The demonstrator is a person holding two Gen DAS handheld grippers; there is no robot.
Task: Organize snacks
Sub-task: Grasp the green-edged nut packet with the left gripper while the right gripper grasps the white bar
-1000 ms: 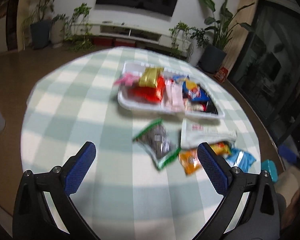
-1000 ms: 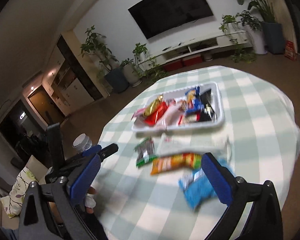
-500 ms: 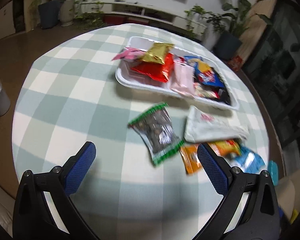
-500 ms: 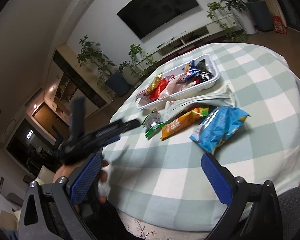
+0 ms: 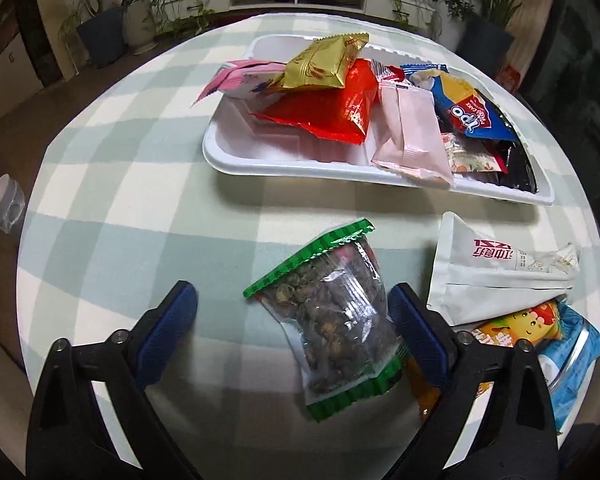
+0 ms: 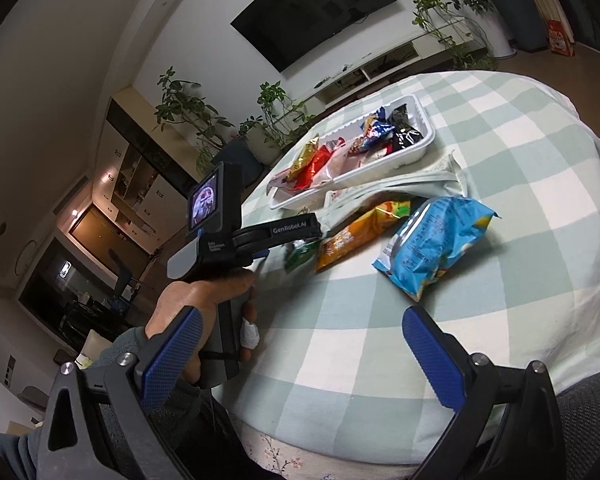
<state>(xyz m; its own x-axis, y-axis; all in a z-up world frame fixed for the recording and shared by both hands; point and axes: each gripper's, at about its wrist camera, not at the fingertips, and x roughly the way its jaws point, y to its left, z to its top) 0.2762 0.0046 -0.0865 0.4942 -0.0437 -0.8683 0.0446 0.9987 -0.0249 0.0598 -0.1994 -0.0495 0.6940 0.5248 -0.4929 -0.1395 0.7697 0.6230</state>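
Checked cloth: pale green and cream squares are covering the round table point(image 5: 112, 184), which is carrying everything below.
White tray point(image 5: 236, 160): a long shallow plastic dish is sitting on the cloth, on the far side of the green-edged packet; it is holding a heap of snacks, among them a red packet point(image 5: 340, 108), a gold packet point(image 5: 324, 64) lying on top of it, a pale pink sachet point(image 5: 412, 136) and a blue and yellow packet point(image 5: 468, 108).
White pouch point(image 5: 496, 280): a flat pouch with red lettering is lying on the cloth just right of the green-edged packet, between it and the tray's near right corner.
Blue bag point(image 6: 436, 244): a crinkled bag is lying right of the green-edged packet, beyond the orange packet and touching it.
Green-edged packet point(image 5: 332, 312): a clear bag with green crimped ends and dark brown pieces inside is lying flat and slantwise on the cloth.
Orange packet point(image 6: 356, 236): a long packet is lying just right of the green-edged packet, its edge tucked under the white pouch.
Left gripper point(image 5: 292, 332): it is hovering low over the green-edged packet with its blue pads spread wide; the packet is lying between them, close to the right pad, unclamped.
Left hand point(image 6: 204, 300): it is gripping the tool's grey handle, a bandage showing on one finger.
Right gripper point(image 6: 300, 352): it is hanging over the table's near edge, well back from the green-edged packet, fingers standing wide apart around nothing.
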